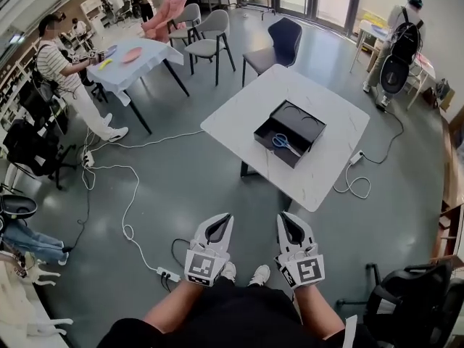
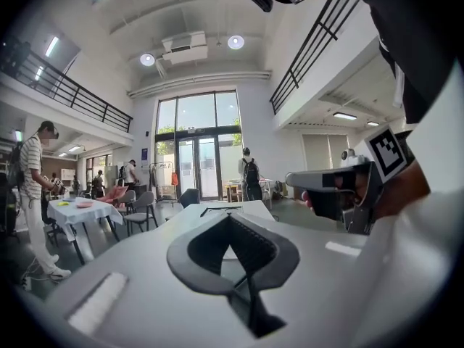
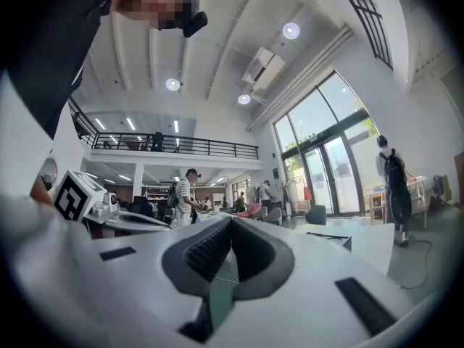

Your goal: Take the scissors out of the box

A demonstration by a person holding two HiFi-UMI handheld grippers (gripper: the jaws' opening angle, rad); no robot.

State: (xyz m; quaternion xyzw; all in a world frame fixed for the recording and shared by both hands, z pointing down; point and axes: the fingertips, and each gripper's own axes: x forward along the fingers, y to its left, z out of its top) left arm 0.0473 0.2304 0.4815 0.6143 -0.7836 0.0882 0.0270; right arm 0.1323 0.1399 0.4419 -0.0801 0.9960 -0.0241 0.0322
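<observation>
Black box (image 1: 290, 131) by white table's (image 1: 333, 158) near edge

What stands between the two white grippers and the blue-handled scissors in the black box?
Nothing visible does. The blue-handled metal scissors lie uncovered in the open black box on the white square table. Only bare grey floor separates the table from the left gripper and the right gripper, both shut and empty.

White left claw (image 1: 225, 218) and right claw (image 1: 282, 217), black-lined jaws, square-marker cubes (image 1: 204, 267), black top (image 1: 225, 319), white shoes (image 1: 259, 274)
</observation>
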